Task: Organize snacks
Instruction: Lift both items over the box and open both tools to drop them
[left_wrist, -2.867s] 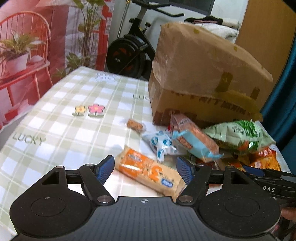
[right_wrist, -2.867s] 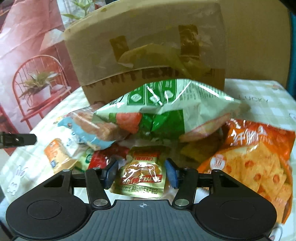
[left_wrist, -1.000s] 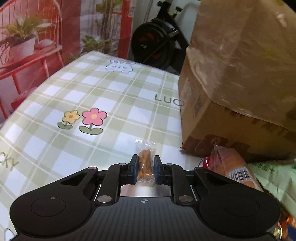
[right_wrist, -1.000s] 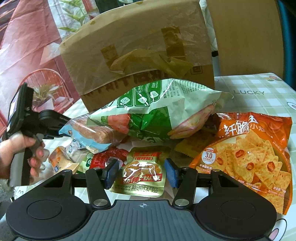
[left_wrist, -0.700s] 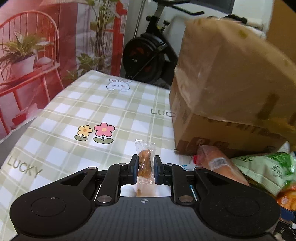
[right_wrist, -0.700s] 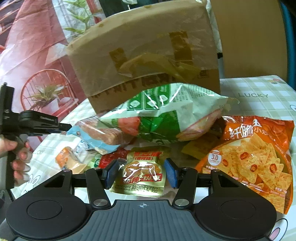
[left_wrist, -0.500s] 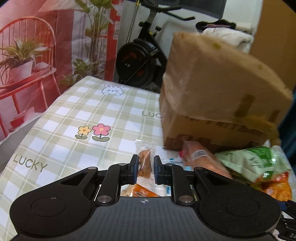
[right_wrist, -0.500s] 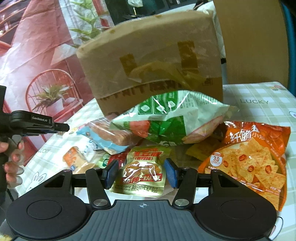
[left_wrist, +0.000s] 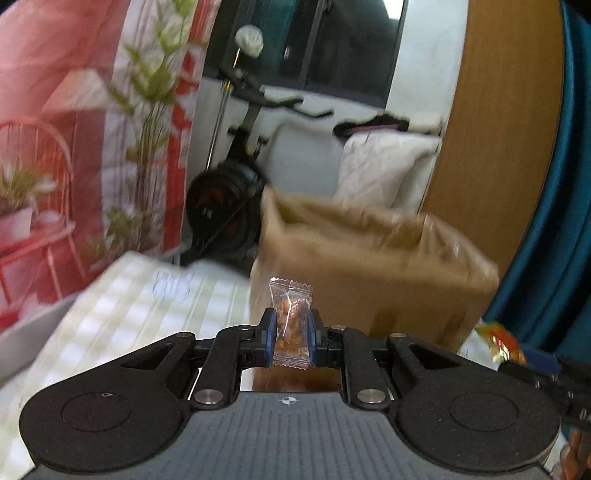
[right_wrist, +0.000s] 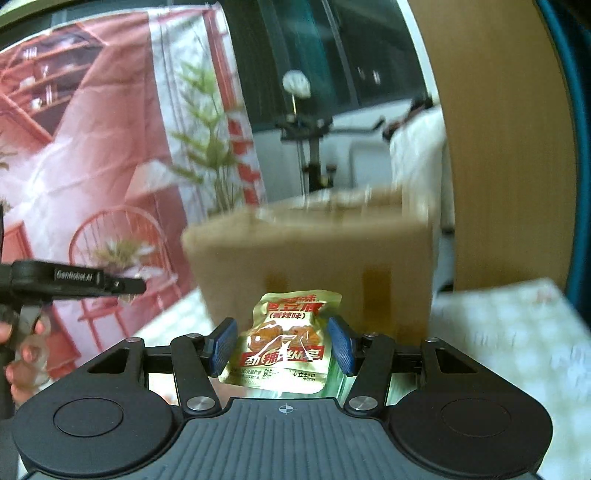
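So the left tongs (left_wrist: 291, 334) are clamped down narrow on a small clear candy packet (left_wrist: 291, 325), blue pads pressing it from both sides. The packet stands upright between them, its crimped top edge poking up above the fingertips and its lower end hanging just below the pads. You can see brownish pieces inside the wrapper. It's up off the table (left_wrist: 122, 317), with the cardboard box (left_wrist: 373, 273) right behind it in the left wrist view. Everything behind is pretty motion-blurred, but the box top looks open from this angle.

The right tongs (right_wrist: 281, 345) are a different story: a gold foil snack pouch (right_wrist: 286, 345) with red print sits between the pads, and the jaws are spread fairly wide. The pouch's edges run close to both pads, but I honestly can't tell if they're actually pinching it or just framing it. The pouch is upright-ish and facing the camera, in front of the same cardboard box (right_wrist: 306, 258).

From the right wrist view you can also spot the left tongs poking in from the left edge, gripped by the person's left hand (right_wrist: 22, 354). In the left wrist view there's a bit of orange snack bag (left_wrist: 500, 339) peeking in at the right edge, near the table's corner.

Background is an exercise bike (left_wrist: 229, 192) and a red printed backdrop (left_wrist: 55, 147).
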